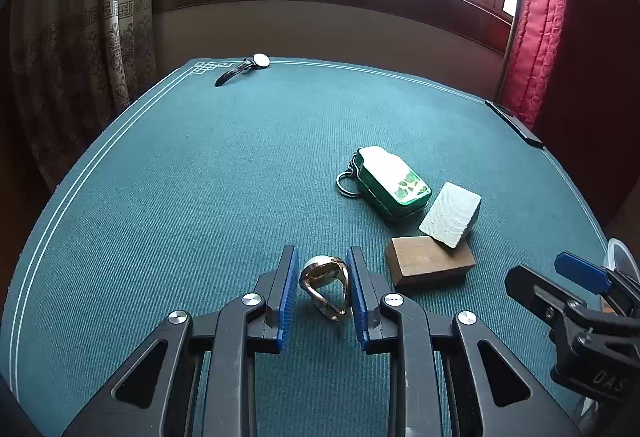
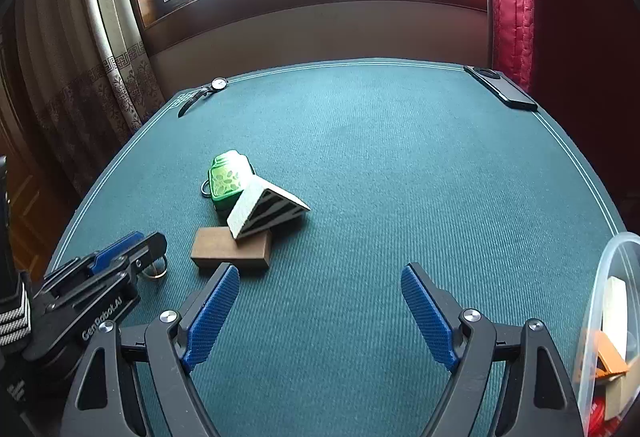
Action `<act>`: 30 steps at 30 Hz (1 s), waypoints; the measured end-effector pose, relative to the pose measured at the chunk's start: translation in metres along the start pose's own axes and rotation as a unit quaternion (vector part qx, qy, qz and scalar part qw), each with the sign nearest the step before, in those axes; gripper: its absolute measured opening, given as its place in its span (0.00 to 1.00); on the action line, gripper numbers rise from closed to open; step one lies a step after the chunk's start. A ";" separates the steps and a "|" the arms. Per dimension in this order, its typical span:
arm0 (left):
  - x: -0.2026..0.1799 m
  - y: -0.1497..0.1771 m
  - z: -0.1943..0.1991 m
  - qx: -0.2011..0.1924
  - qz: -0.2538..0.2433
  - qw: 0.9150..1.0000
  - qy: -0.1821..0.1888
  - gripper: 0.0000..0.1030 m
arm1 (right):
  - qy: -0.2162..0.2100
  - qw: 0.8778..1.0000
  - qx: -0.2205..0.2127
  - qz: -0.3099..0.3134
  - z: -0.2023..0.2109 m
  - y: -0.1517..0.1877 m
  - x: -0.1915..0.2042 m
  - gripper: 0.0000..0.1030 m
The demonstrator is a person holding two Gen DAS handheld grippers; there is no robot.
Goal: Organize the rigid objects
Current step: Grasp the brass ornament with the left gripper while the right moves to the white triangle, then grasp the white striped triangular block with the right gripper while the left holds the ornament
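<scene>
Three items waiting at your 1 o'clock: green tin [image 1: 390, 183], white wedge [image 1: 450, 215], wood block [image 1: 428, 265]. You're bracketing ring [image 1: 326, 289] with left gripper [image 1: 323, 277], jaws narrowed, contact unclear. Right gripper [image 2: 320, 311] idling wide open, empty. Next: closing squarely, carrying toward clear container [image 2: 612, 317] at 3 o'clock.

the left hand-held gripper [image 1: 323, 279] sits low, its blue pads narrowed either side of a ring [image 1: 325, 287]. the right hand-held gripper [image 2: 320, 291] hovers, pads spread wide.
</scene>
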State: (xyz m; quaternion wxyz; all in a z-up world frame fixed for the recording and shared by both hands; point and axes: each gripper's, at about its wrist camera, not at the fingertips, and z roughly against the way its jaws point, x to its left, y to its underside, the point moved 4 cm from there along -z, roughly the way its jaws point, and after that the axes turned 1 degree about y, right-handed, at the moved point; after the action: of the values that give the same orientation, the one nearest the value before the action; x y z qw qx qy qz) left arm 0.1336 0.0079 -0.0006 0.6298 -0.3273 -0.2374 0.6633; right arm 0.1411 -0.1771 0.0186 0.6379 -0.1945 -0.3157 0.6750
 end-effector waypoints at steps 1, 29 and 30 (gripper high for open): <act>0.002 0.000 0.000 -0.001 0.004 1.000 0.000 0.25 | 0.000 1.000 -0.001 0.002 -0.003 -0.004 0.004 0.84; 0.010 0.004 -0.009 0.022 0.047 0.998 0.022 0.33 | 0.036 0.998 0.014 -0.052 -0.040 -0.021 -0.025 0.84; 0.010 0.003 -0.010 0.022 0.048 0.998 0.023 0.34 | 0.036 0.998 0.013 -0.048 -0.040 -0.020 -0.023 0.84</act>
State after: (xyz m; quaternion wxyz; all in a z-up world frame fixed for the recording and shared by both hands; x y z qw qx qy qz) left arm 0.1385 0.0165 -0.0109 0.6098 -0.3399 -0.1923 0.6897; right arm 0.1854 -0.1931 -0.0001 0.6832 -0.1947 -0.2923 0.6402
